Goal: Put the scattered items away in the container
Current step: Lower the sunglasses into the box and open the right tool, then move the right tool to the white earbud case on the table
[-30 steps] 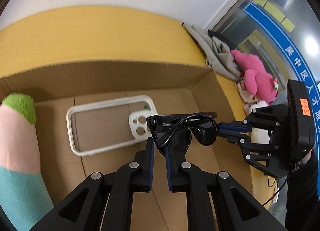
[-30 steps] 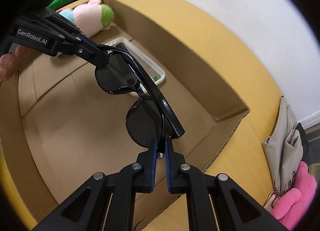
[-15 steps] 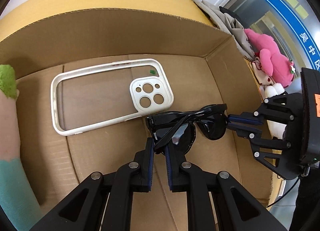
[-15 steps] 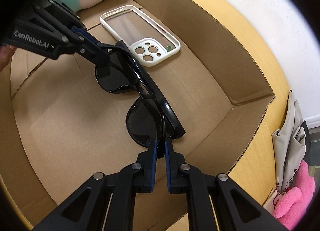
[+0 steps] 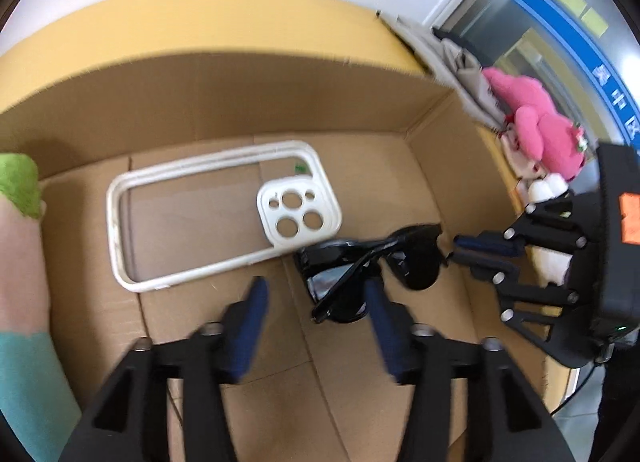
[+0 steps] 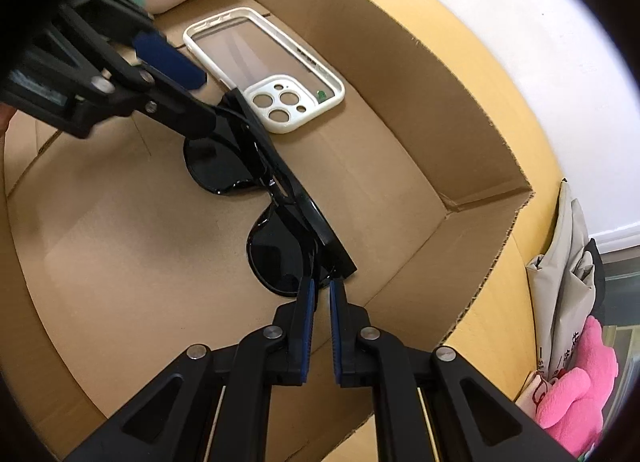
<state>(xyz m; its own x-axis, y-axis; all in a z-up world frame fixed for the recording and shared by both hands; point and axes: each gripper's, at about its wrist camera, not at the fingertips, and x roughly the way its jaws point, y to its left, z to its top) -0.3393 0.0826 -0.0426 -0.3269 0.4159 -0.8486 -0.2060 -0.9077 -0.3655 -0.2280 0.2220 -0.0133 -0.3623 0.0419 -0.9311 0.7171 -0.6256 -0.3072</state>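
sunglasses point(image 5: 372, 274) on cardboard box point(image 6: 400, 73) floor, beside phone case point(image 5: 208, 217) | left gripper point(image 5: 316, 294) fingers just sprung apart, earlier clamped on frame, now clear | right gripper point(image 6: 320, 286) fingers near together, pinching temple end

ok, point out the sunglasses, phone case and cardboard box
sunglasses point(image 6: 218, 169): right wrist view, far lens
phone case point(image 5: 298, 213): left wrist view, camera-cutout corner
cardboard box point(image 6: 400, 101): right wrist view, inner side wall

left tongs point(image 5: 316, 294): black linkage arms | blue pads | silver screws | right tongs point(image 6: 323, 288): same, orange sticker
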